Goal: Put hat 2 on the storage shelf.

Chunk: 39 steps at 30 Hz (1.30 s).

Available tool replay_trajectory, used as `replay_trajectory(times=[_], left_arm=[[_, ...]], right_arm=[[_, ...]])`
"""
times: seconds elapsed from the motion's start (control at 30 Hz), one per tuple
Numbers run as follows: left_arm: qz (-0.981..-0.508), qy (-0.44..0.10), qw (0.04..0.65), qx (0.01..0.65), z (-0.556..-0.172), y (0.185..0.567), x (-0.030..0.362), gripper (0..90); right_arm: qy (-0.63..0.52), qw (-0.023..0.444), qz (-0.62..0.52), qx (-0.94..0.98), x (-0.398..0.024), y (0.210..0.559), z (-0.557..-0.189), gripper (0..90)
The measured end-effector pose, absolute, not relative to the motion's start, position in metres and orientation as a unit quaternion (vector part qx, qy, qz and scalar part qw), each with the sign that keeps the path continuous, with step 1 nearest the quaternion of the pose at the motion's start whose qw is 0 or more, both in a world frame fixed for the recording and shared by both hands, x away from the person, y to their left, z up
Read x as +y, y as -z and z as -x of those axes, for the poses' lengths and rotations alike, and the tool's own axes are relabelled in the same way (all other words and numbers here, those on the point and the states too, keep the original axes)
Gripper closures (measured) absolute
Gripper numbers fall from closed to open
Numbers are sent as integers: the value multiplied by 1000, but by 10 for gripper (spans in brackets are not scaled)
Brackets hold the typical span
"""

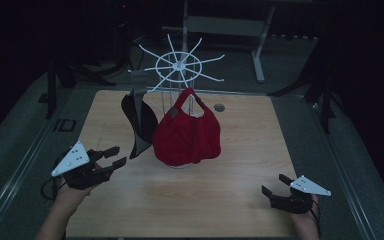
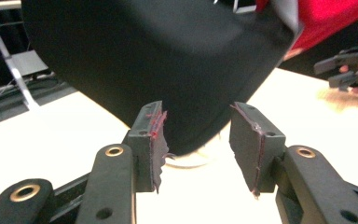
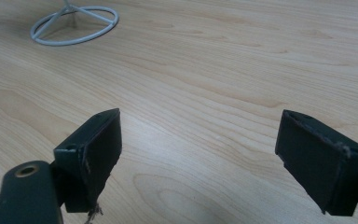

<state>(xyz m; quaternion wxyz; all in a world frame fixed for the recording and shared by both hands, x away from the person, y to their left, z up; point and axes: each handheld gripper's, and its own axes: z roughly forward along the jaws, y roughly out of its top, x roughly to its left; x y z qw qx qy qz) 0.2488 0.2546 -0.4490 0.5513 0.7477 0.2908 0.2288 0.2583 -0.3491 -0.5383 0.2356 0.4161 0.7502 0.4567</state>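
A white wire rack [image 1: 180, 64] with spokes at its top stands at the back middle of the wooden table [image 1: 205, 200]. A red bag [image 1: 187, 135] hangs from it by its handle, and a black bag [image 1: 140, 122] hangs to its left. My left gripper [image 1: 120, 155] is low at the table's left, open, pointing at the black bag's lower tip. In the left gripper view the black bag [image 2: 168, 56] hangs just beyond the open gripper [image 2: 196, 121], untouched by the pads. My right gripper [image 1: 273, 184] rests open near the front right corner, and nothing lies between its jaws [image 3: 198, 135].
The rack's round base ring [image 3: 74, 25] sits on the wood beyond the right gripper. A small round grommet [image 1: 219, 107] is set in the table behind the red bag. A grey metal frame [image 1: 230, 25] stands past the far edge. Dark floor surrounds the table.
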Motion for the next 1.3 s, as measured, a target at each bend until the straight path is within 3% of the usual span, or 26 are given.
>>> replay_trajectory(times=[0.63, 1.3], left_arm=[[-757, -175, 534, 333, -241, 519, 255, 556], [-749, -179, 532, 352, -220, 547, 268, 557]], right_arm=[[-451, 240, -413, 754, -348, 542, -258, 143], [-441, 241, -411, 761, -346, 547, -260, 142]])
